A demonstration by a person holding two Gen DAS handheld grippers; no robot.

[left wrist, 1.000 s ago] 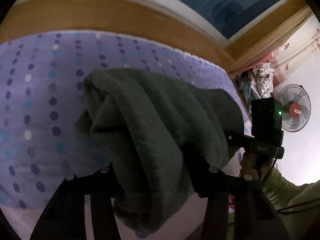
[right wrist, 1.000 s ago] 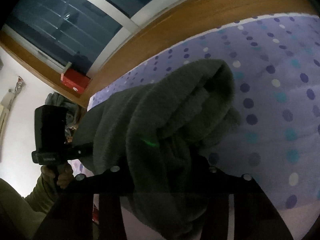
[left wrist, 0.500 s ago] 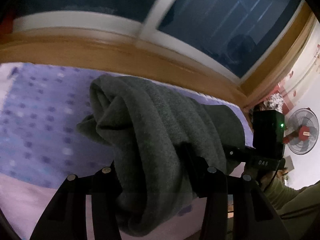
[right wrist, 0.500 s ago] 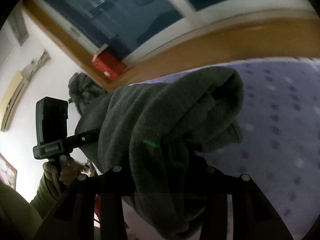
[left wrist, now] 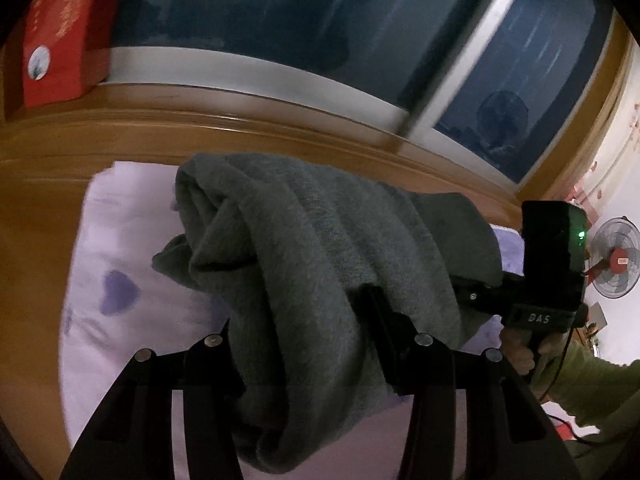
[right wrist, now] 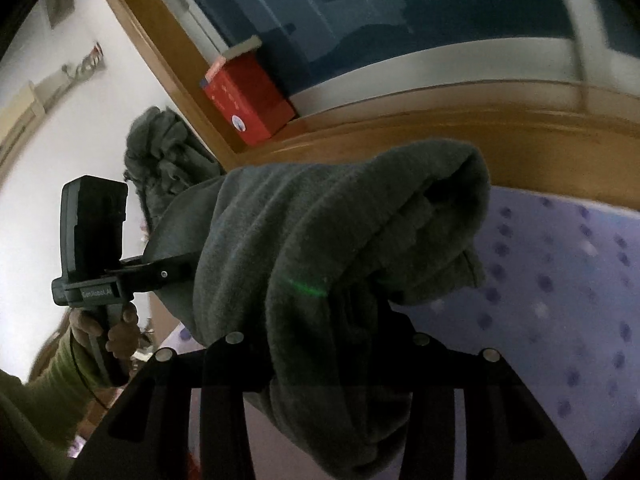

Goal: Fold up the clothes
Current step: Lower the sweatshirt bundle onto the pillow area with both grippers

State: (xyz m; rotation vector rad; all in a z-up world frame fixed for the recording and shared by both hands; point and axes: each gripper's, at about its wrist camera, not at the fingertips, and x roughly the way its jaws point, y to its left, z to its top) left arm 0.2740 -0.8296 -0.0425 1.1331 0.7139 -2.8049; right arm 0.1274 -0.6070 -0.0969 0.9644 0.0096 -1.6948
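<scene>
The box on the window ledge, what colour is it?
The box is red with a small round white mark, clearest in the right wrist view.

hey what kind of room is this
Most likely a bedroom at night: a bed sheet with purple dots under the folded grey garment, a wood-framed window showing dark outside, and a standing fan by the wall.

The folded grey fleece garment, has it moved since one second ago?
Yes. The folded grey fleece garment, clamped in both grippers, travelled toward the bed corner: the red box on the wooden window sill now appears beside it.
</scene>
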